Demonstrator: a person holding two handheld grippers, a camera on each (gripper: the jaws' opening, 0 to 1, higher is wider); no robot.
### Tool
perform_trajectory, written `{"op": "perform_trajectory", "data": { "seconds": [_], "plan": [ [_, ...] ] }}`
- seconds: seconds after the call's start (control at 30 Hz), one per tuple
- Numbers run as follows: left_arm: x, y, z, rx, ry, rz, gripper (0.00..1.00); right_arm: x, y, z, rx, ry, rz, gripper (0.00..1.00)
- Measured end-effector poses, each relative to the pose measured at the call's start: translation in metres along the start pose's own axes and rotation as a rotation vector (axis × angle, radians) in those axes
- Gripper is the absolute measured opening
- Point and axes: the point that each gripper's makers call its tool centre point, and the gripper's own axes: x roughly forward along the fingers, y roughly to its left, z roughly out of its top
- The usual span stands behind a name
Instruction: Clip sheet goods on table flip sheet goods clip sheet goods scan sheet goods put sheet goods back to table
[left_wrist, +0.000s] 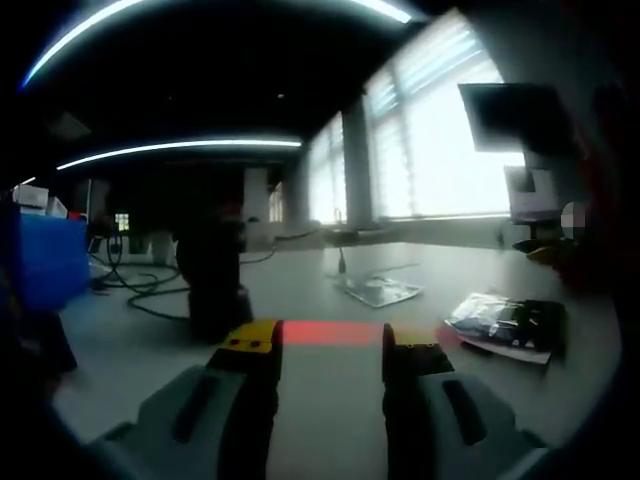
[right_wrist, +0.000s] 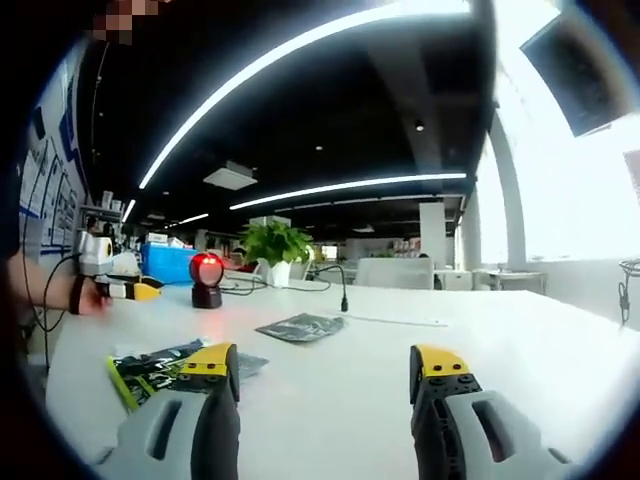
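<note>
Left gripper view, left to right: blue bin (left_wrist: 45, 262) at the far left edge of the white table (left_wrist: 330, 400). Black cables (left_wrist: 140, 288) trail across the tabletop beside it. Dark scanner (left_wrist: 212, 280) stands upright on the table, seen from behind; a red band of light (left_wrist: 325, 333) lies on the tabletop just past the jaw tips. Left gripper (left_wrist: 328, 352) low over the table, jaws apart, nothing between them. Beyond, a flat shiny packet (left_wrist: 380, 290) lies near mid-table. Further right, a second packet (left_wrist: 500, 325), dark with white print, lies flat on the table, apart from the gripper. Bright windows (left_wrist: 440, 140) behind.

Right gripper view, left to right: a person's hand (right_wrist: 85, 295) at the left edge, holding the other gripper by the table rim. Scanner (right_wrist: 207, 280) with a glowing red face stands on the table behind it. Green-and-black packet (right_wrist: 165, 368) lies flat, its edge just beside the left jaw tip; touching or not, cannot tell. Potted plant (right_wrist: 272, 245) in the background. Another dark packet (right_wrist: 300, 326) lies flat mid-table, well apart from the jaws. Right gripper (right_wrist: 325, 372) jaws wide apart, holding nothing, above bare tabletop.
</note>
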Motion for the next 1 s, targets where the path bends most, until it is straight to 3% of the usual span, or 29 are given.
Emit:
{"op": "perform_trajectory", "data": {
  "seconds": [0.1, 0.47, 1.0],
  "plan": [
    [0.0, -0.001, 0.0, 0.002, 0.002, -0.002, 0.32, 0.001, 0.007, 0.004, 0.035, -0.011, 0.029, 0.64],
    [-0.002, -0.002, 0.004, -0.003, -0.009, 0.001, 0.31, 0.007, 0.053, 0.005, -0.102, 0.027, 0.097, 0.65],
    [-0.001, 0.0, -0.001, 0.0, 0.025, 0.026, 0.31, 0.01, 0.103, 0.016, -0.025, -0.006, 0.161, 0.64]
  ]
}}
